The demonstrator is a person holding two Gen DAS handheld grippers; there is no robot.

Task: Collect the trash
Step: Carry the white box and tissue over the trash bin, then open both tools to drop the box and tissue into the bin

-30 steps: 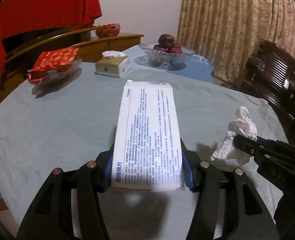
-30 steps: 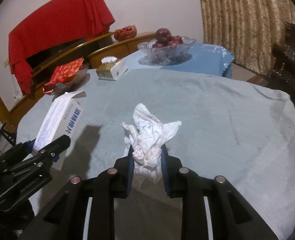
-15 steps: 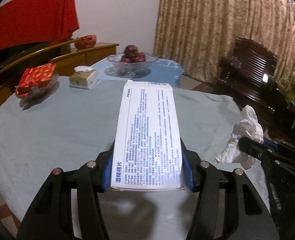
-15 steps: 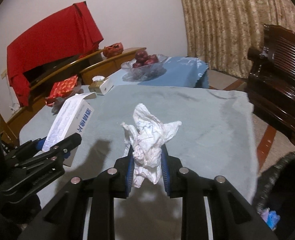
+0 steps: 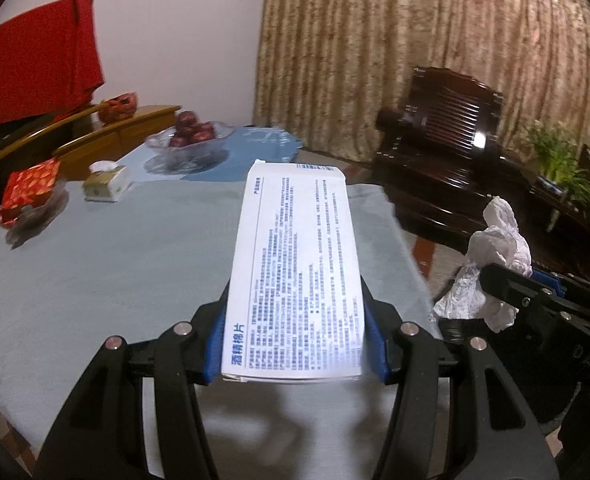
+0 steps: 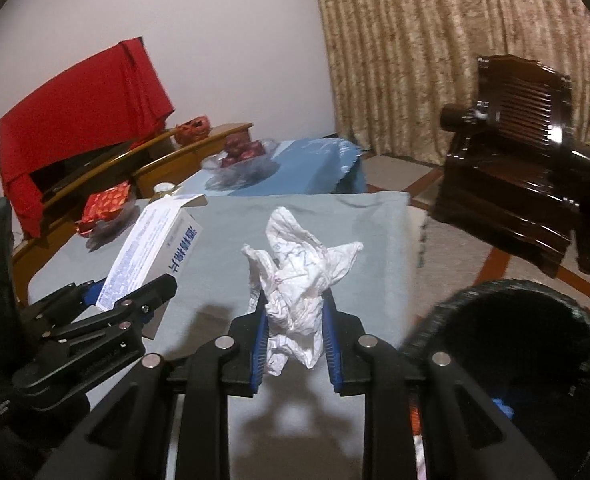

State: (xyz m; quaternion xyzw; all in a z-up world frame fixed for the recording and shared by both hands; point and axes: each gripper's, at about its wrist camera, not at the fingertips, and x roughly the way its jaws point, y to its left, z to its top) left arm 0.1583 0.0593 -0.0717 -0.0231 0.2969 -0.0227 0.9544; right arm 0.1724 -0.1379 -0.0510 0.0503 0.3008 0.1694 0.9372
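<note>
The left gripper [image 5: 297, 344] clamps a white printed cardboard box [image 5: 297, 268], the right gripper [image 6: 295, 340] a crumpled white tissue [image 6: 295, 276] — both probably meant for the black bin [image 6: 535, 344].

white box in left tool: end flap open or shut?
Open. In the right wrist view the white box shows its far end flap lifted and sticking out beyond the box end.

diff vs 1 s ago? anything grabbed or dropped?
Both grippers swung right, off the table toward the black trash bin, which has come into the right wrist view. Nothing grabbed or dropped. Unchanged: left gripper stays clamped on the white box, right gripper on the crumpled tissue; fruit bowl, tissue box and red packet sit where they were.
</note>
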